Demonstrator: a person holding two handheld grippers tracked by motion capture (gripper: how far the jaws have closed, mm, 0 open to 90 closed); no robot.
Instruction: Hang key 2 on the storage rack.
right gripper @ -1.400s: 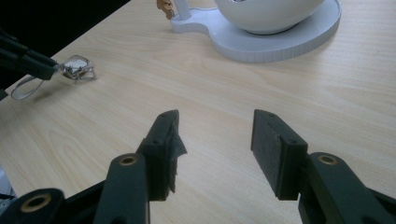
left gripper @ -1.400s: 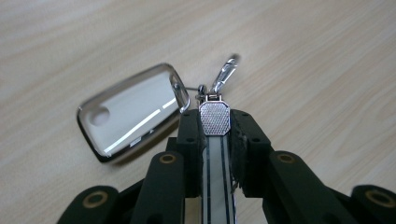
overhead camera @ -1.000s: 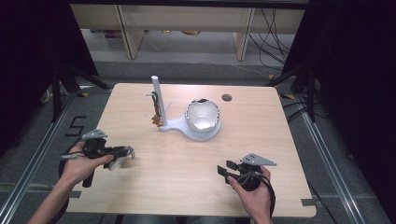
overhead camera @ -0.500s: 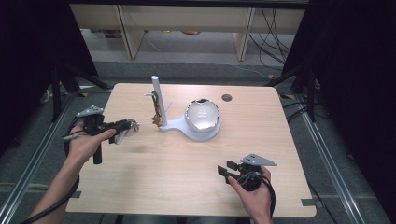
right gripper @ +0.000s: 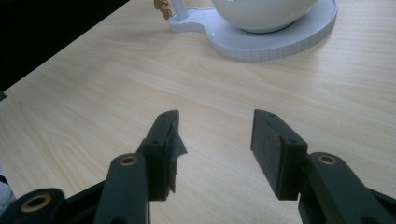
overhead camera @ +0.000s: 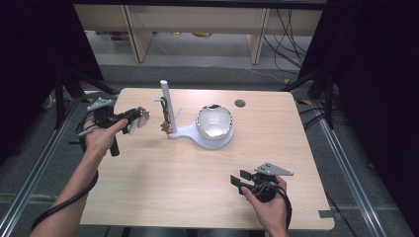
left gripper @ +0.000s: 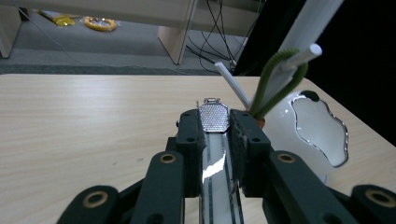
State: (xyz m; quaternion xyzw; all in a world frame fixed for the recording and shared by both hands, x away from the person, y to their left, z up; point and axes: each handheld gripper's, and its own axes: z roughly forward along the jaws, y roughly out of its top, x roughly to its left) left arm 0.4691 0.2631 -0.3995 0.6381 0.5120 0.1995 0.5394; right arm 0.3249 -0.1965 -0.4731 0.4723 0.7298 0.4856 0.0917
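Moved up and toward the white stand: the left claw has come along the near-left part of the worktop since the earlier frames and now hovers just left of the stand's upright post. It carries a silvery watch; in the left gripper view the jaws are pressed on the metal band from both sides, with the textured rectangular face poking out past the tips toward the stand. The grip looks the same across the frames.

On the stand hang a green looped cord and a small orange-brown trinket near its base. A thin white peg slants out from the post, just beyond the watch face. On the stand's base, right of the post, sits a white dish with a mirrored inside.

The right claw has stayed put, well to the near-right of the stand, low over the worktop. Its jaws are spread with nothing between them, as the right gripper view shows, pointed back at the stand's base. A small dark round spot lies on the worktop, beyond the dish.

Judgement: the carry is nearly done and the watch is lined up with the stand, so hanging it on the peg or setting it in the dish seems next. Watch not yet touching the stand.
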